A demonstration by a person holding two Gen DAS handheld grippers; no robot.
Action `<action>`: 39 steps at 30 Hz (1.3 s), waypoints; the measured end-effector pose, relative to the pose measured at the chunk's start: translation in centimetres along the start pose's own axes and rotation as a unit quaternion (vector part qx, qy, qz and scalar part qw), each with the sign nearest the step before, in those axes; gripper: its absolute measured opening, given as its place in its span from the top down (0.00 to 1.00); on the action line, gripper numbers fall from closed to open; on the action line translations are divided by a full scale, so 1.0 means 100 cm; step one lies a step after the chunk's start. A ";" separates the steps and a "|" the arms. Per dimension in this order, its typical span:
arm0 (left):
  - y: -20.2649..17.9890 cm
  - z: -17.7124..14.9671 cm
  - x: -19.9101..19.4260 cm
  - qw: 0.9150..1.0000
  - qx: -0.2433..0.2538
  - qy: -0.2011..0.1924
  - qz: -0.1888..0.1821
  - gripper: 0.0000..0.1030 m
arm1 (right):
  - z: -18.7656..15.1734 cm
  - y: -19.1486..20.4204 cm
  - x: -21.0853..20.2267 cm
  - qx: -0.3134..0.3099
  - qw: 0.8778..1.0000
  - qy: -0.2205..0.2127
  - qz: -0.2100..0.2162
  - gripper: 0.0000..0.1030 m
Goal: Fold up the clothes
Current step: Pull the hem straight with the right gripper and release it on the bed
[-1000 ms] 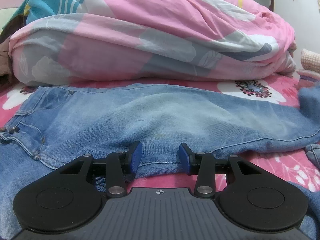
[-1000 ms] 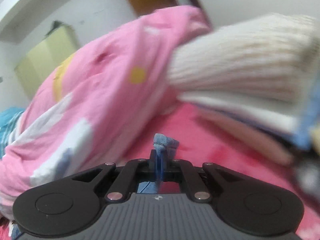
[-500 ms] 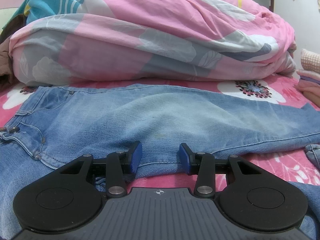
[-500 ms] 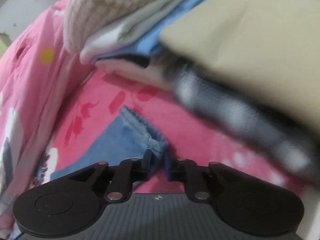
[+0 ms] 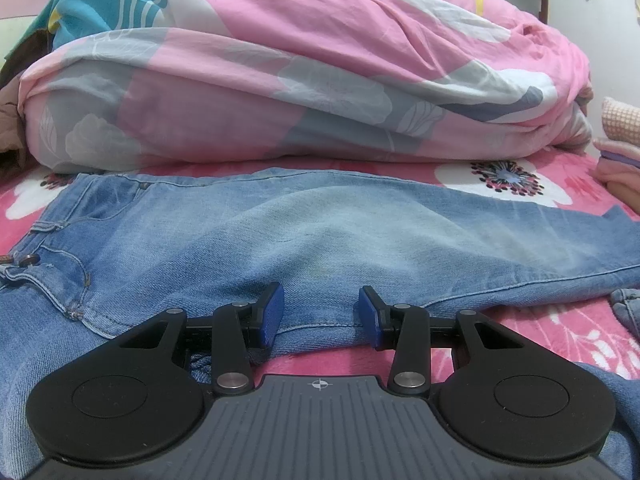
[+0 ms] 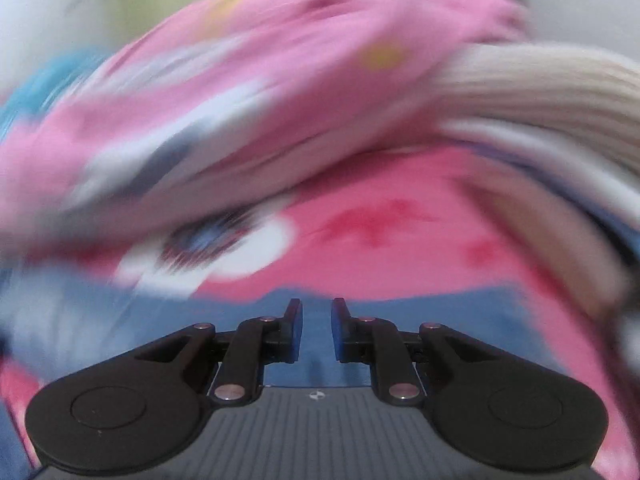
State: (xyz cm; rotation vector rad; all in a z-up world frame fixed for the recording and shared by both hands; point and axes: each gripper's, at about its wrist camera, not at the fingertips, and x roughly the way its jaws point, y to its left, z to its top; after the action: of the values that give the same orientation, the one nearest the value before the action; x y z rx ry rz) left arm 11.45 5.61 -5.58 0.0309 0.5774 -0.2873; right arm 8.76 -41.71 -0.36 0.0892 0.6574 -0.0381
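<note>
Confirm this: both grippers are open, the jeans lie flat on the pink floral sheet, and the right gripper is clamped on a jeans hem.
Not quite. The right gripper is not clamped: in the right wrist view its jaws stand apart over the jeans, holding nothing. The rest holds: the left gripper is open too, and the jeans lie flat on the sheet.

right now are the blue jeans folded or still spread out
Spread out: the faded blue denim jeans lie flat along the pink floral bedsheet, waistband left, leg running right, with no crosswise fold.
</note>
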 end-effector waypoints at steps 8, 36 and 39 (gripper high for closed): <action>0.000 0.000 0.000 1.000 -0.001 0.000 -0.001 0.60 | -0.024 -0.093 -0.001 0.015 0.982 0.029 -0.186 0.86; 0.004 -0.001 0.000 1.000 -0.014 -0.002 -0.011 0.60 | 0.000 -0.061 0.051 0.079 0.982 -0.014 -0.173 0.82; 0.002 -0.001 0.000 1.000 -0.009 -0.002 -0.006 0.59 | -0.006 -0.067 0.050 0.105 0.981 -0.030 -0.161 0.81</action>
State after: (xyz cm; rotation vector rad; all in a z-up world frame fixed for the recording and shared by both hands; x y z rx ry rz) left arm 11.43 5.87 -5.66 0.0092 0.5772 -0.2932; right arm 11.89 -48.39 -4.39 0.1845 0.6001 -0.4215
